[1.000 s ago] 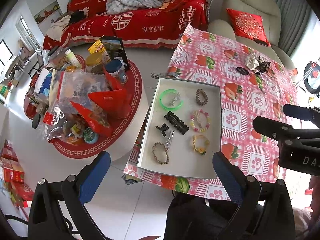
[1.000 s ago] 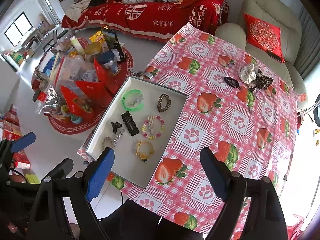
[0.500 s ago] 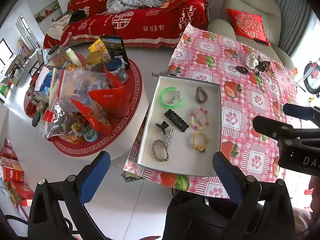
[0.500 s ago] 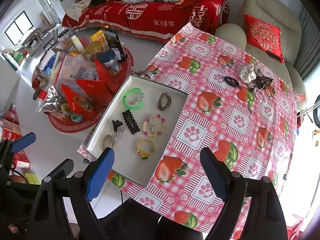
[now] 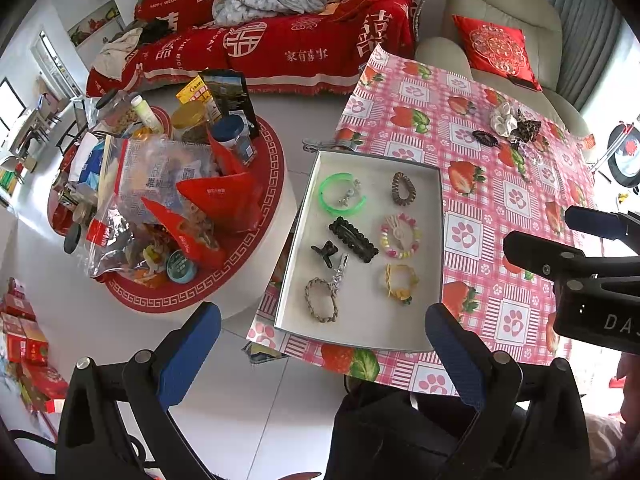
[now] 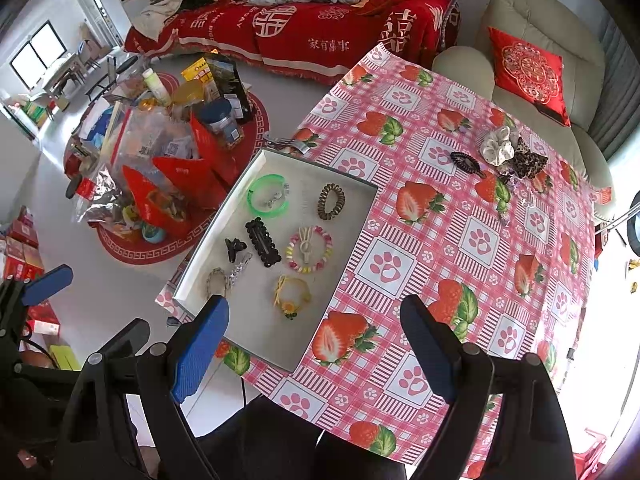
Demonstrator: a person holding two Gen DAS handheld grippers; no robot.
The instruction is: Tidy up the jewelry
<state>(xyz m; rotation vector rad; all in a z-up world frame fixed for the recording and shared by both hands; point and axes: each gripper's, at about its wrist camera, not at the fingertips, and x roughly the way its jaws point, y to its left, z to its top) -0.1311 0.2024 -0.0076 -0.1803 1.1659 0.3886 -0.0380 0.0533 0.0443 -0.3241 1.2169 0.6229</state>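
— Where are we?

— We are in a living room, above a table (image 6: 480, 264) spread with a pink checked cloth of strawberries and paw prints; a red-covered sofa (image 5: 280, 36) and a beige armchair (image 6: 560, 40) stand behind it.

— And our grippers?

— We hold both high over the near edge, pointing steeply down. Our left gripper (image 5: 320, 356) stands wide apart with nothing between its blue pads, and so does our right gripper (image 6: 316, 344); neither touches anything.

— What lies nearest beyond them?

— We see a shallow white tray (image 6: 280, 344) on the cloth at the table's left edge, with the jewelry spread inside it. Closest to us lie a braided bracelet (image 5: 320, 300) with a silver clasp and a yellow bracelet (image 6: 290, 294). Past those sit a small black claw clip (image 5: 325, 251), a black scalloped hair clip (image 6: 262, 242) and a pastel beaded bracelet (image 6: 309, 250). At the far end rest a green open bangle (image 6: 267, 199) and a brown spiral hair tie (image 6: 331, 201).

— Anything outside the tray?

— Well apart, near the armchair, we see a black spiral hair tie (image 6: 464, 162), a cream scrunchie (image 6: 497, 146) and a leopard-print scrunchie (image 6: 528, 160) touching it. Left of the table a round stand (image 5: 260, 216) carries a heap of snack bags and jars.
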